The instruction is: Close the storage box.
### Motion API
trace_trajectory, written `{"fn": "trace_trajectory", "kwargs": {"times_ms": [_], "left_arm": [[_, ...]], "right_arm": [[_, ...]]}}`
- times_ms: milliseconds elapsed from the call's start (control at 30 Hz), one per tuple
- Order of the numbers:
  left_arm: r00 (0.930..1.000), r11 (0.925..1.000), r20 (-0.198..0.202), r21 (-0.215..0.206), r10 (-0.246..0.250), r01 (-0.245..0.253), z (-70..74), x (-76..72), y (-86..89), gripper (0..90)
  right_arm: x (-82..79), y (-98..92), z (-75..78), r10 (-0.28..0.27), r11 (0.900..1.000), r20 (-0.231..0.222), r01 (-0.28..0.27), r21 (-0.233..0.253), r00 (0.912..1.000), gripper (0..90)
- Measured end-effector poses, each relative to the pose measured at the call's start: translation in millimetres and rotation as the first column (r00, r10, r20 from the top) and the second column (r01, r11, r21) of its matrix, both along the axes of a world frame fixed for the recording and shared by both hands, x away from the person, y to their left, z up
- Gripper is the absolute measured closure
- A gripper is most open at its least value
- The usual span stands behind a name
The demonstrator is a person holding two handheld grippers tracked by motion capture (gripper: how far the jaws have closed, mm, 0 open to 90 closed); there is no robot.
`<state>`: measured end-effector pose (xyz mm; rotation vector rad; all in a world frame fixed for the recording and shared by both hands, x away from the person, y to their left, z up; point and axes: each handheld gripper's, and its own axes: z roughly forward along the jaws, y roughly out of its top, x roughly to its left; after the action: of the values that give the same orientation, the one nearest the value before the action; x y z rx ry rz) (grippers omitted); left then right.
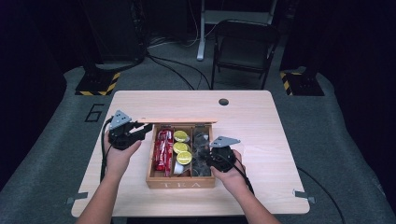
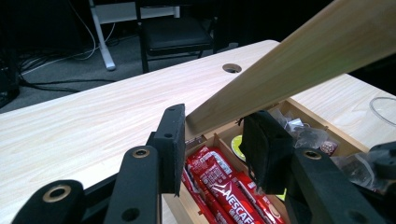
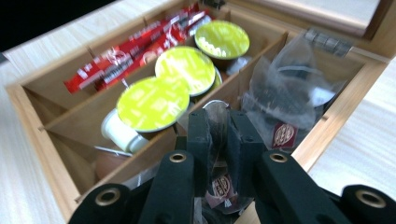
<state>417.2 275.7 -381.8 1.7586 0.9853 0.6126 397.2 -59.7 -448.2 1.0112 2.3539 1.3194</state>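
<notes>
3 green-lidded pods (image 3: pixel 187 67) beside red sachets (image 3: pixel 126 58).

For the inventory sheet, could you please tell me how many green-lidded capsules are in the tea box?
3, all in the middle compartment of the tea box: one at the far end, one in the middle, one nearest the front. Others might lie hidden beneath.

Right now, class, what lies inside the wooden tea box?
Inside the tea box: red Nescafe sticks, green-lidded capsules, and clear tea sachets, one pinched by the right gripper. Anything beneath them is covered.
</notes>
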Motion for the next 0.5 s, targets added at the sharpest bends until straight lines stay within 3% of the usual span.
{"fn": "trace_trajectory", "kwargs": {"times_ms": [267, 500], "left_arm": [[1.0000, 1.0000, -0.002, -0.004, -0.001, 0.001, 0.3, 0.6, 0.2, 60.1], [1.0000, 0.9999, -0.001, -0.014, 0.002, -0.002, 0.4, 1.8, 0.2, 60.0]], "right_arm": [[-3.1, -11.4, 18.3, -0.017, 0.998, 0.028, 0.016, 0.055, 0.9995, 80.6], [-6.2, -24.1, 31.8, -0.049, 0.997, 0.061, 0.045, 0.069, 0.9970, 80.7]]}}
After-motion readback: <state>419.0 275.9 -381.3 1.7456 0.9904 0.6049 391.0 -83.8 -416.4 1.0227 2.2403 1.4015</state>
